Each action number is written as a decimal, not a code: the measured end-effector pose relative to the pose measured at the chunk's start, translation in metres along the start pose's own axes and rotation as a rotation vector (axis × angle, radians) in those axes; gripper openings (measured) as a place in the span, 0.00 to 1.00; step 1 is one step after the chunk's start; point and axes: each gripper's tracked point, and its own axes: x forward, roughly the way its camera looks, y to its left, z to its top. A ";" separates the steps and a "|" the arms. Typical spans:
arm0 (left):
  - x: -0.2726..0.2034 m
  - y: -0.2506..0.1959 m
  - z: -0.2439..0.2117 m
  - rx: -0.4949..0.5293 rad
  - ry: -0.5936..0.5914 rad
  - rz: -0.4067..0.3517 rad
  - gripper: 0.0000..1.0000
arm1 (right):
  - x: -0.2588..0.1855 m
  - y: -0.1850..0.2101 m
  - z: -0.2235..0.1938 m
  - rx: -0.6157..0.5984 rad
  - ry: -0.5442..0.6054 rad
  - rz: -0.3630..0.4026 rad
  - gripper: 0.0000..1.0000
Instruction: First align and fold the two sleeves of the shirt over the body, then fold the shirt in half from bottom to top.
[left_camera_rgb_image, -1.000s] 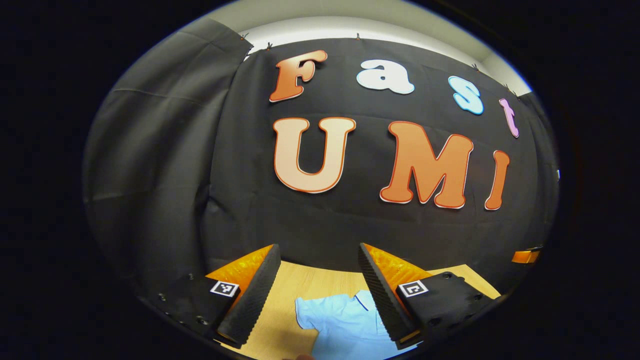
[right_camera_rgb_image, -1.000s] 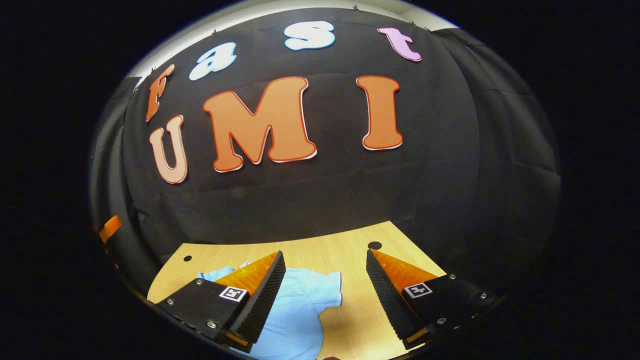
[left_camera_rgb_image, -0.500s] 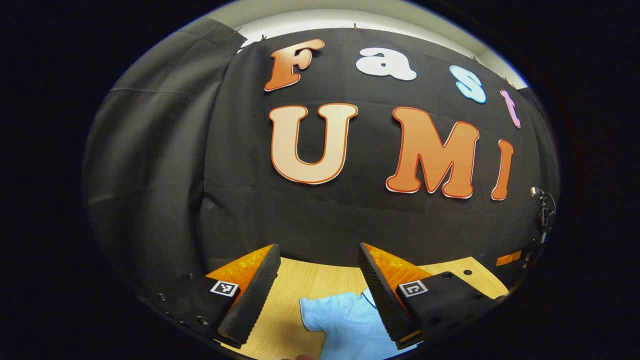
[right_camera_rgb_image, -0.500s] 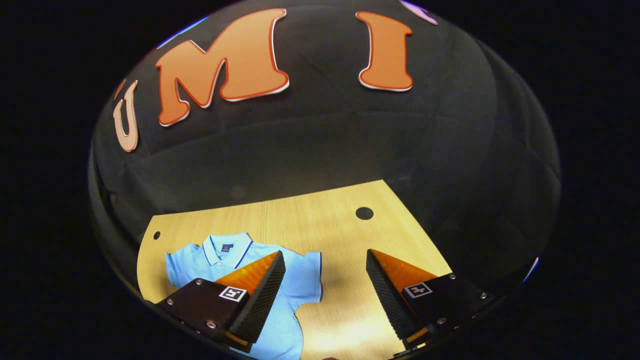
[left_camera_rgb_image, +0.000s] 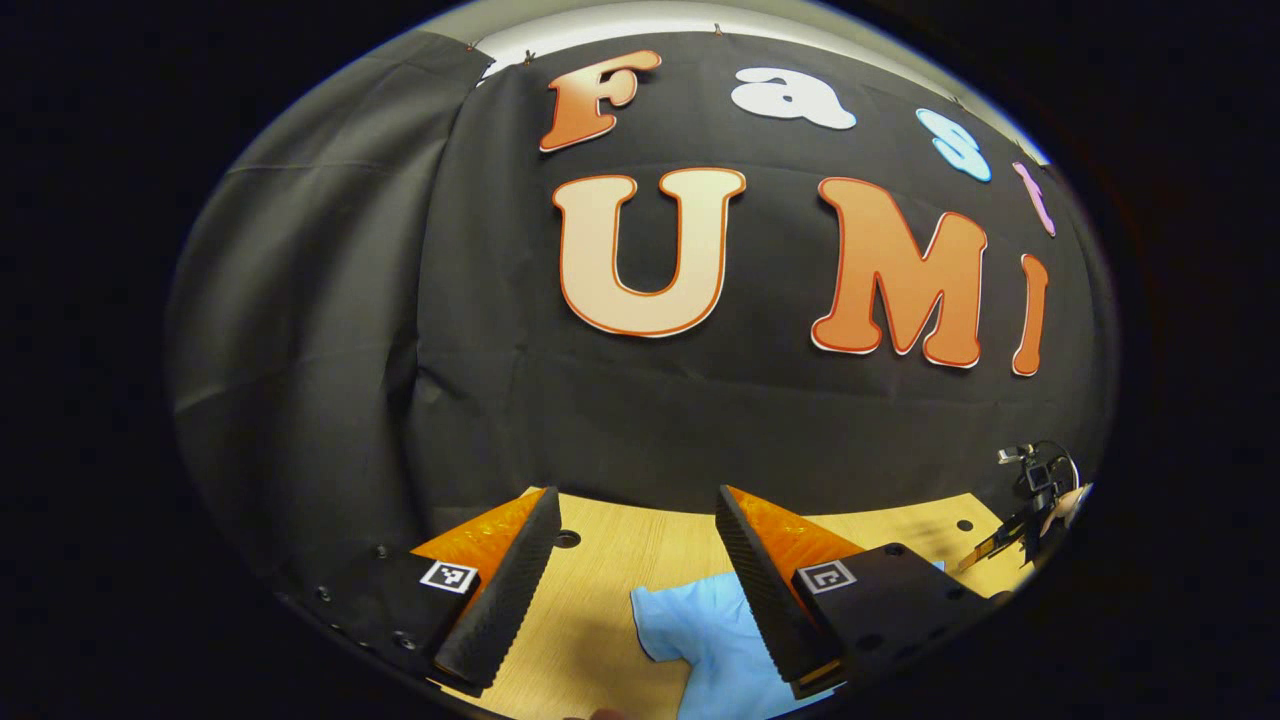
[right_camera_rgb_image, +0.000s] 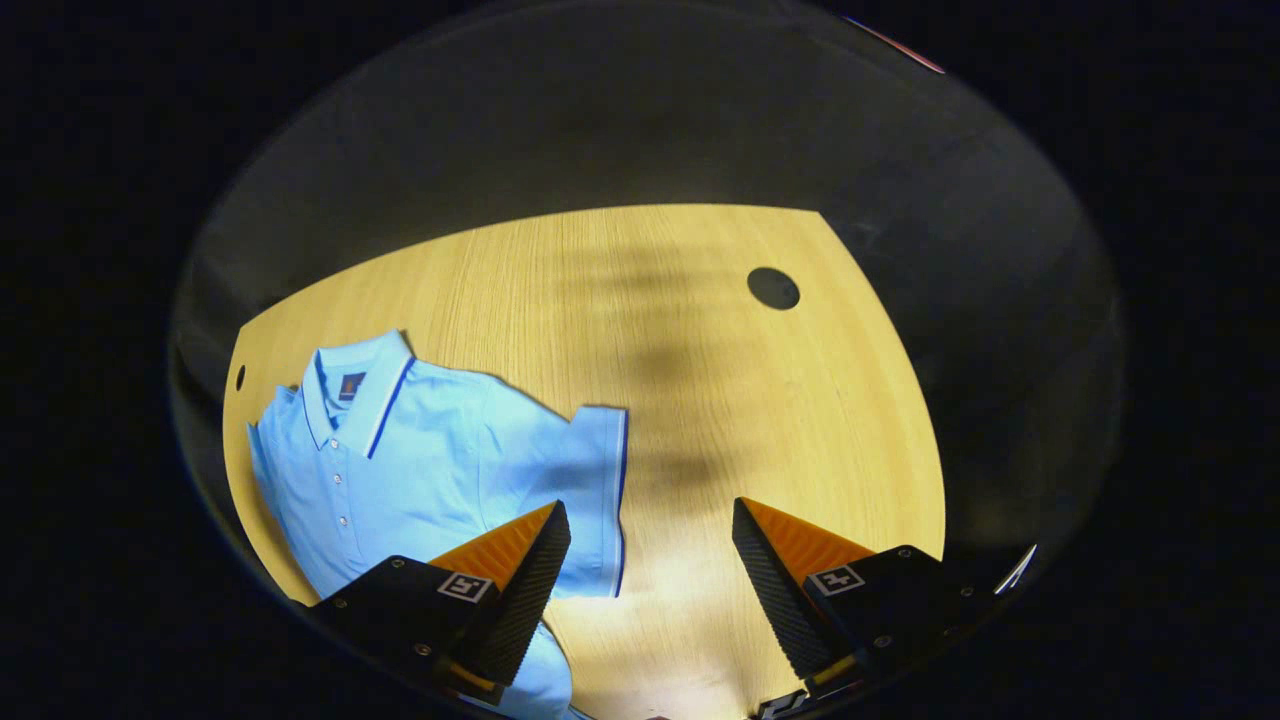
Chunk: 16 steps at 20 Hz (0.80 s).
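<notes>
Your shirt (right_camera_rgb_image: 420, 450) lies flat on the surface (right_camera_rgb_image: 720, 400), sleeves spread out, so nothing is folded yet. Both the left gripper (left_camera_rgb_image: 632, 580) and right gripper (right_camera_rgb_image: 650, 590) have fingers wide apart, holding nothing.

The left gripper (left_camera_rgb_image: 632, 580) is wide open, and its fingers hold nothing. The right gripper (right_camera_rgb_image: 650, 590) is wide open too, tipped down, with nothing between its fingers.

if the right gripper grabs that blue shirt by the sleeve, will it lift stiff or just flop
Probably flop: the shirt lies flat and thin on the table, so only the pinched sleeve should rise first. Likely light. It may slide on the smooth wood rather than stay put.
</notes>
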 end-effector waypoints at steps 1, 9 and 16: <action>0.002 0.003 -0.005 -0.003 0.012 0.006 1.00 | 0.009 0.004 -0.002 -0.007 0.018 0.000 0.99; 0.012 0.014 -0.019 -0.006 0.045 0.020 1.00 | 0.041 0.014 -0.020 -0.006 0.128 -0.010 0.98; 0.009 0.025 -0.023 -0.022 0.059 0.037 1.00 | 0.044 0.029 -0.024 0.007 0.149 0.020 0.70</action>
